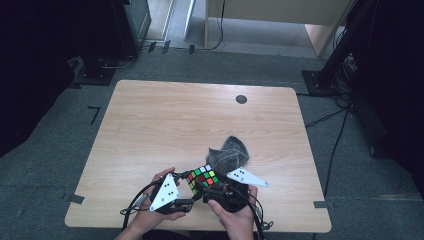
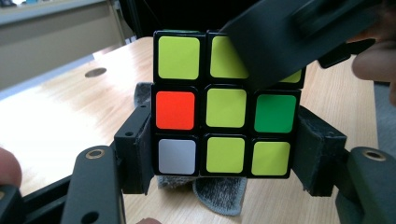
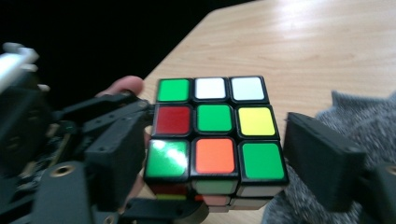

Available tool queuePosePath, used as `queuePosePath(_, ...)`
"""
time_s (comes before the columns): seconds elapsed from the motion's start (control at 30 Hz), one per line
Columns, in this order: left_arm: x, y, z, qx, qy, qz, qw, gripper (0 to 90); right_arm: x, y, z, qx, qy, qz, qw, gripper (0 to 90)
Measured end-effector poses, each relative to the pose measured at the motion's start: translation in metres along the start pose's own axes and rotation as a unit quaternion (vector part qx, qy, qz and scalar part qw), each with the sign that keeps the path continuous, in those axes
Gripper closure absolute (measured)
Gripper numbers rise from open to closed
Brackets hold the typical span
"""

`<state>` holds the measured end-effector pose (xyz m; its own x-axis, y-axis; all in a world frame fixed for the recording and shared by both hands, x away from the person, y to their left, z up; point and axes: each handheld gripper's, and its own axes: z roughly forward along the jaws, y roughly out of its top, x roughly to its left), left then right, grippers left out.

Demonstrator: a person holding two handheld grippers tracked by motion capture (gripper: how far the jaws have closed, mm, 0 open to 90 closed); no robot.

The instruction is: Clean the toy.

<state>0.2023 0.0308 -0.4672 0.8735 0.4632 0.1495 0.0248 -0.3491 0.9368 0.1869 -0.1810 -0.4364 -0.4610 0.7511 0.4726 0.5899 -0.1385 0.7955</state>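
A scrambled colour cube (image 1: 202, 177) is held just above the near edge of the wooden table (image 1: 175, 115). My left gripper (image 1: 195, 188) comes in from the left and is shut on it. In the left gripper view its pads (image 2: 140, 149) press both sides of the cube (image 2: 226, 107), whose facing side is mostly yellow-green. My right gripper (image 1: 213, 187) reaches the cube from the near right. In the right gripper view its jaws straddle the cube (image 3: 215, 130) with a thin gap at the right pad (image 3: 322, 158), so this gripper (image 3: 215, 149) is open.
A crumpled grey cloth (image 1: 230, 152) lies on the table just behind and to the right of the cube. A small dark round disc (image 1: 241, 99) sits near the far edge. Dark stands and cables line the floor around the table.
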Motion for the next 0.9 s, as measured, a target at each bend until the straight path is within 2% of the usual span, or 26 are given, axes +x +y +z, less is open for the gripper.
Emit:
queuePosePath(0.03,-0.002,0.0,0.001,0.003,0.004,0.006,1.0,34.0,-0.001,-0.001,-0.001,-0.003,0.005,0.0,1.0,33.8)
queuePosePath(0.2,-0.006,0.0,0.003,0.011,0.018,0.019,0.9996,33.2,0.003,-0.003,-0.001,-0.002,-0.013,-0.009,0.9999,34.4)
queuePosePath(0.33,-0.01,0.002,0.005,0.016,0.034,0.036,0.9986,28.7,0.008,-0.006,0.001,0.001,-0.034,-0.032,0.9989,34.5)
queuePosePath(0.43,-0.013,0.004,0.006,0.017,0.037,0.044,0.9982,29.2,0.012,-0.008,0.003,0.008,-0.044,-0.047,0.9979,34.5)
queuePosePath(0.6,-0.013,0.004,0.004,0.018,0.036,0.047,0.9981,31.2,0.014,-0.01,0.005,0.013,-0.046,-0.049,0.9977,34.4)
queuePosePath(0.7,-0.011,0.005,0.001,0.01,0.037,0.049,0.998,33.5,0.012,-0.008,0.005,0.014,-0.028,-0.045,0.9985,33.5)
queuePosePath(0.8,-0.005,0.005,-0.001,0.008,0.037,0.029,0.9988,33.8,0.008,-0.002,0.001,-0.006,-0.002,-0.029,0.9996,28.8)
queuePosePath(0.87,0.003,0.004,-0.003,0.006,0.041,0.003,0.9992,33.8,0.006,0.002,-0.006,-0.034,-0.002,-0.029,0.999,27.7)
queuePosePath(0.9,0.008,0.004,-0.005,0.002,0.041,-0.016,0.999,33.8,0.005,0.003,-0.01,-0.052,-0.005,-0.026,0.9983,27.7)
